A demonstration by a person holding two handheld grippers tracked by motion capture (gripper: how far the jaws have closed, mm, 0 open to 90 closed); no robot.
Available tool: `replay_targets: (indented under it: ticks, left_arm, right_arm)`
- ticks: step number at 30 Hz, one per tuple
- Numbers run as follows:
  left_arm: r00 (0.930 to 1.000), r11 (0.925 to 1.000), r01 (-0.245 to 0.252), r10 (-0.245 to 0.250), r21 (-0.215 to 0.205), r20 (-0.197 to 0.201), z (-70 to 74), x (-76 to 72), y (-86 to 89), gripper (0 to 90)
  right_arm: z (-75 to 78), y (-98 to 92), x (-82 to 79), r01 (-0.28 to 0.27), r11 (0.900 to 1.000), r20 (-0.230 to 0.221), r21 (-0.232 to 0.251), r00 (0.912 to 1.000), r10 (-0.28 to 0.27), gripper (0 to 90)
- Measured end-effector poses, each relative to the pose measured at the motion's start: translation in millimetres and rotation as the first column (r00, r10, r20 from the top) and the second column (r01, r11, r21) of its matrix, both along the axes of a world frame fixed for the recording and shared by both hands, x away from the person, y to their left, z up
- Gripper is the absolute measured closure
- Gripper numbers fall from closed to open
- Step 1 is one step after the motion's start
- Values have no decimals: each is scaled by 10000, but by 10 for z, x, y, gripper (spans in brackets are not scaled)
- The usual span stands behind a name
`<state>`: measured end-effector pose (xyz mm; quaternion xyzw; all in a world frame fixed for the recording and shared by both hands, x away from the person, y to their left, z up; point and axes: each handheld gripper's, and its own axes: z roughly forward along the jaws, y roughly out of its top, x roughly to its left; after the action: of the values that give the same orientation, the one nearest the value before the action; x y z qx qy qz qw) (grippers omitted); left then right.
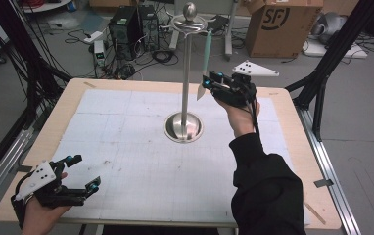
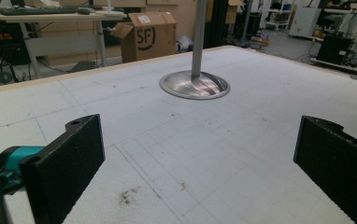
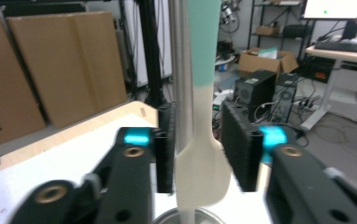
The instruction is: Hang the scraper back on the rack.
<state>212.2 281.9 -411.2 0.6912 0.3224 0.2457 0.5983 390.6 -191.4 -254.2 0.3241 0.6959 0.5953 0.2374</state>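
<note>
Item: spatula (image 1: 206,58), green handle, pale blade, hanging long-axis vertical from steel stand (image 1: 185,73), just right of its pole. Right tool (image 1: 209,84): jaws apart, bracketing the blade, nearer. Left tool (image 1: 82,172): jaws apart, on tabletop (image 1: 126,147), well away from stand.

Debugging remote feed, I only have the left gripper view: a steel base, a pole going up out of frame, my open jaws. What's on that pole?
Observer: A spatula with a teal handle and white blade hangs from the ring at the top of the stand.
Operator: Where's the right tool?
Observer: Raised beside the pole, at the spatula's blade; right tool.
Operator: Gripping it?
Observer: Not yet. In the right gripper view the blade sits between the jaws with a gap on each side.
Operator: And my left tool?
Observer: Low at the table's near left corner, open; left tool.
</note>
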Motion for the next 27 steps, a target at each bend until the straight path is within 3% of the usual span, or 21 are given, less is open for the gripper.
replay_targets:
  ticks: [4,7,10,16,20,21,23,27]
  left_arm:
    - [10000,10000,55,-56,-16,-26,-5,18,-10,24]
    - [10000,9999,91,-91,-56,-7,-3,23,-23,24]
    - [10000,10000,71,-71,-61,28,1,30,-21,24]
    - [10000,9998,39,-38,-182,41,2,50,-19,24]
    - [10000,9997,81,-80,-225,42,-2,64,-38,24]
    - [9999,9997,91,-90,-228,49,-2,69,-39,24]
    - [9999,9994,89,-87,-326,58,2,77,-39,24]
    - [9999,9992,99,-96,-391,83,6,90,-39,24]
  right_arm:
    - [-36,-58,-70,542,9984,61,129,9985,-543,487]
    - [-61,-103,-137,522,9984,157,202,9985,-525,433]
    - [-95,-139,-213,360,9989,244,308,9990,-368,378]
    - [-187,-183,-359,-225,9997,357,32,9991,223,161]
    - [-273,-211,-468,-430,9990,179,78,9989,429,64]
    - [-297,-212,-492,-442,9990,139,33,9989,442,2]
    - [-345,-216,-555,-512,9987,69,64,9987,511,0]
    - [-439,-240,-704,-790,9969,394,-32,9961,790,0]
